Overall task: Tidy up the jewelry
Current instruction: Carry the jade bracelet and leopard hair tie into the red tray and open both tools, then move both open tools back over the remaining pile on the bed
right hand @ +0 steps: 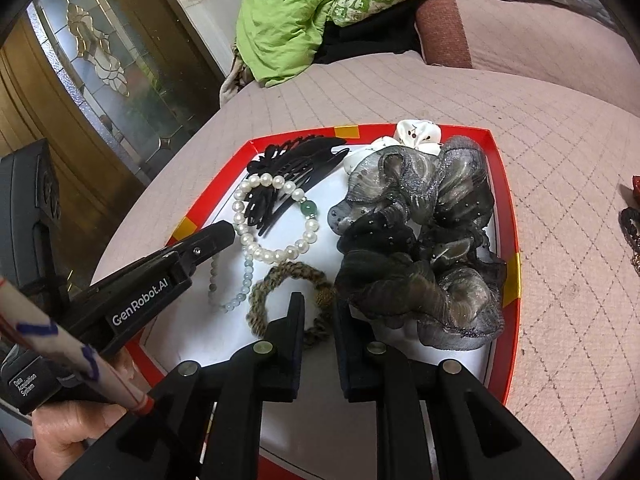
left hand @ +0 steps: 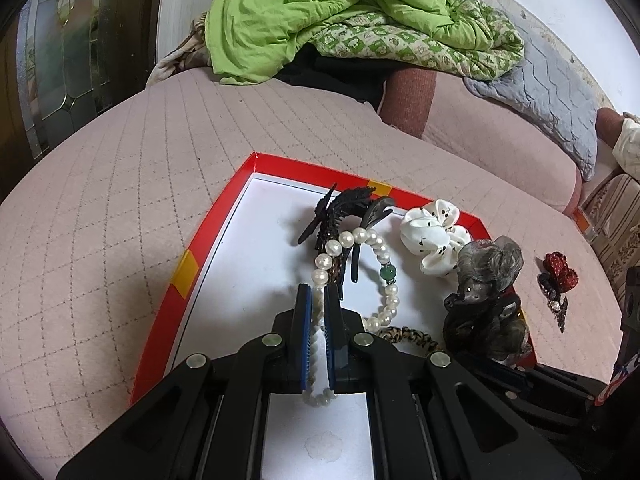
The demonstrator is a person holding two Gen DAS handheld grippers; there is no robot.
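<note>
Pearl bracelet [left hand: 360, 264] lies in the red tray [left hand: 180, 276] on the bed; left gripper [left hand: 318, 304] fingers pinch a pale bead strand [right hand: 240, 288]. Right gripper [right hand: 318, 312] slightly parted over the braided tie [right hand: 280, 280]. Next, probably lay the strand flat.

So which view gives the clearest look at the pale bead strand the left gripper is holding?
The left wrist view: the pale bead strand runs straight between the left gripper's shut jaws, seen close. In the right wrist view the strand hangs from the gripper tip onto the red tray, smaller.
</note>
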